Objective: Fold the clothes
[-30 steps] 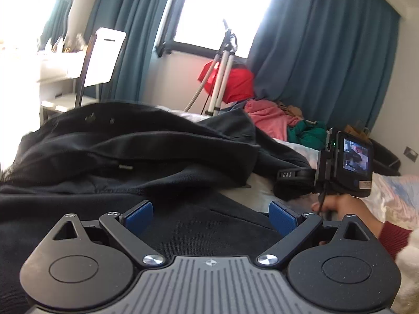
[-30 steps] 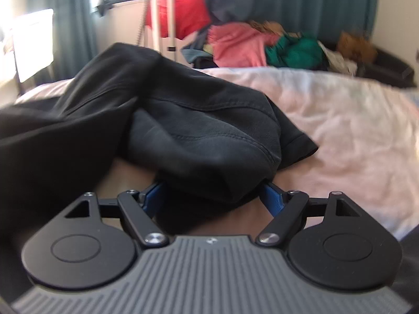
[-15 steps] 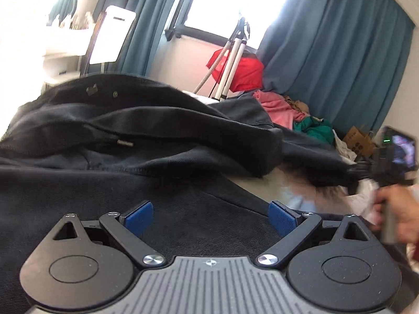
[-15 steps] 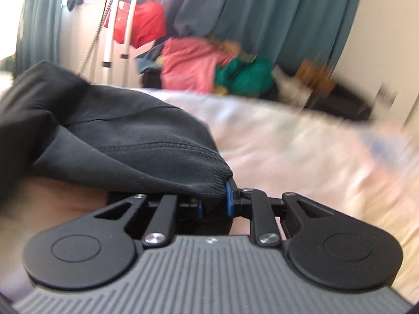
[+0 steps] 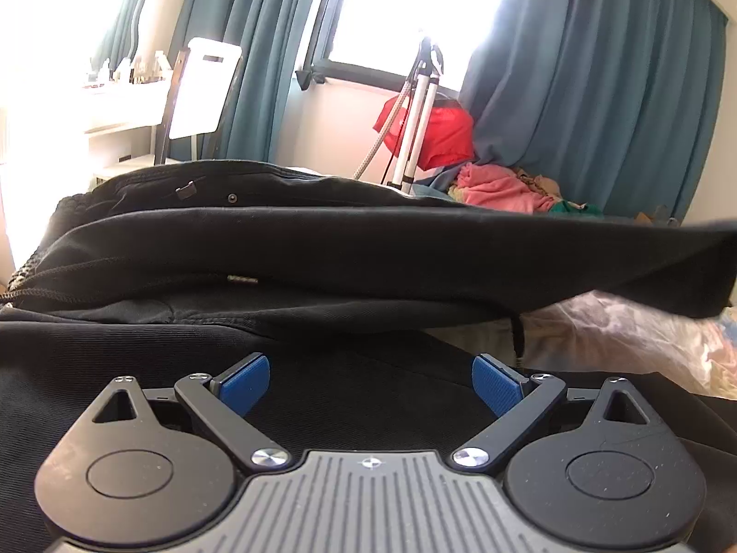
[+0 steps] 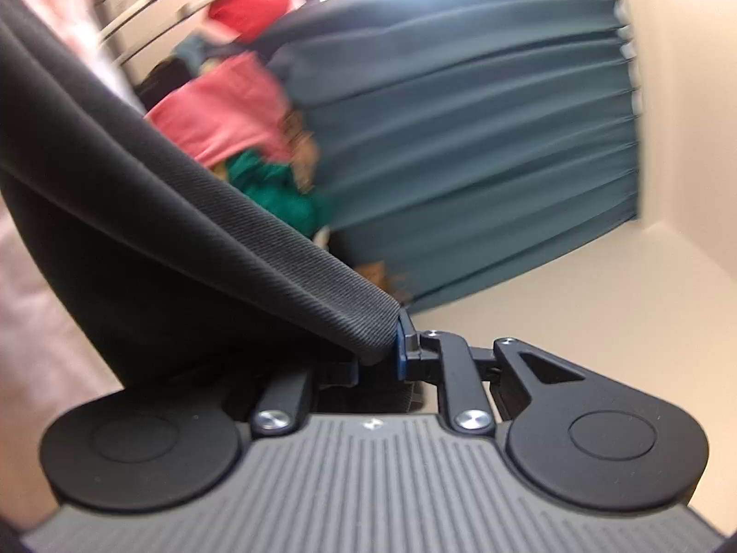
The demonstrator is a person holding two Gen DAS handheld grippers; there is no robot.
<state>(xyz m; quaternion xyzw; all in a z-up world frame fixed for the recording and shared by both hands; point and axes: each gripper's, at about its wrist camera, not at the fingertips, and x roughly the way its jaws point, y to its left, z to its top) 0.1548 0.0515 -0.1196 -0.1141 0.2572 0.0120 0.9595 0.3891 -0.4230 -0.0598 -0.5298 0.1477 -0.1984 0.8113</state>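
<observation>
Bed (image 5: 635,336) under pale, crumpled bedding; teal curtains (image 5: 599,106) flank a bright window. Behind the bed I see a tripod (image 5: 417,106), a red bag (image 5: 437,133) and a heap of pink and green clothes (image 5: 502,191). White chair (image 5: 202,92) at far left. Black trousers (image 5: 322,249) lie bunched across the bed, blocking most of my left view. Left tongs (image 5: 371,382) spread wide over black cloth, pinching nothing. Right tongs (image 6: 377,359), just closed, pinch a trouser edge, lifted taut.

Bed (image 5: 599,341) (pale cover) under black garment (image 5: 322,249)
</observation>
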